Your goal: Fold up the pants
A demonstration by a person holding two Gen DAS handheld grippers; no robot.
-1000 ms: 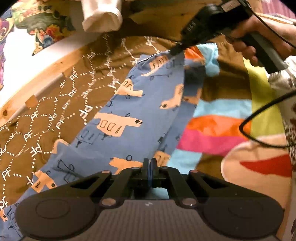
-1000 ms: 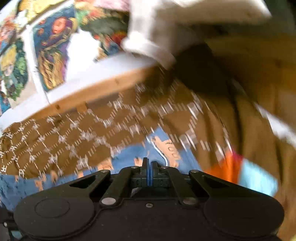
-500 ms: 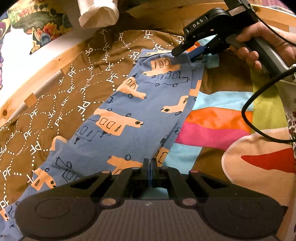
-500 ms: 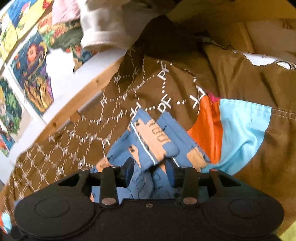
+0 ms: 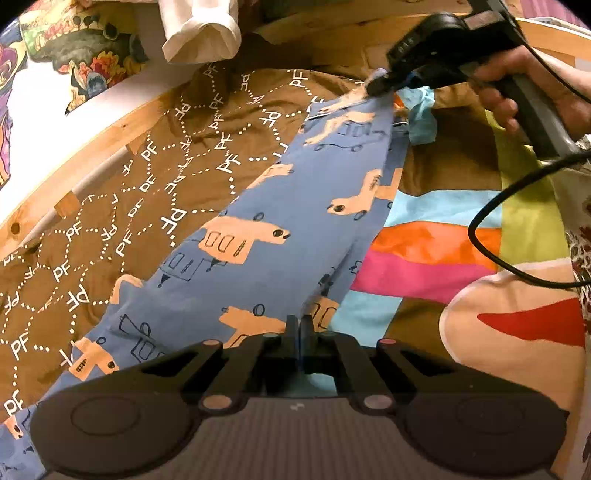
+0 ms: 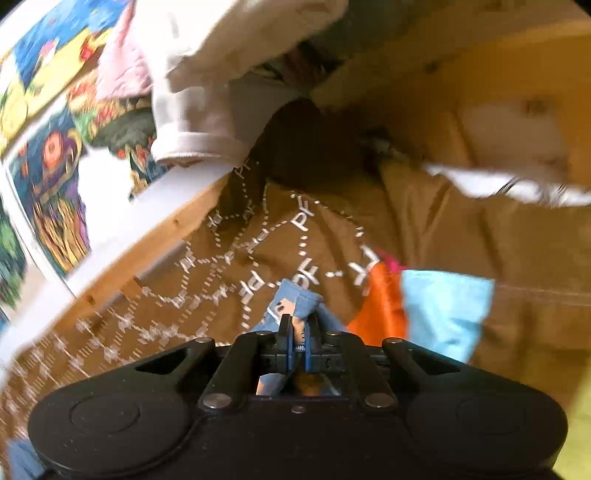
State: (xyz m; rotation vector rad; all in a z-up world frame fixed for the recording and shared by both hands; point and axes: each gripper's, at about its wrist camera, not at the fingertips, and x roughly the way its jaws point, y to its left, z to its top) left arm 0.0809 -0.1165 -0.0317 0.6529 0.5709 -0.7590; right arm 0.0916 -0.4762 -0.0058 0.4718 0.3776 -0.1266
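Observation:
Blue pants [image 5: 258, 240] with tan vehicle prints lie stretched lengthwise over a brown bedspread [image 5: 147, 184]. My left gripper [image 5: 299, 325] is shut on their near end, at the folded edge. At the far end a hand [image 5: 517, 85] holds my right gripper [image 5: 376, 86], whose jaws are closing on the hem. In the right wrist view that gripper [image 6: 299, 325] has a bunched tab of blue fabric [image 6: 299, 299] pinched between its pads.
A wooden bed rail [image 5: 92, 147] runs along the left, with a white garment [image 5: 199, 33] hanging over it. Coloured patchwork [image 5: 424, 258] covers the bedspread's right side. A black cable [image 5: 491, 221] loops across it. Bright posters [image 6: 48, 166] line the wall.
The right gripper opened around the far hem, then closed on it and rolled. The far end of the pants is now slightly raised. The left gripper stayed put.

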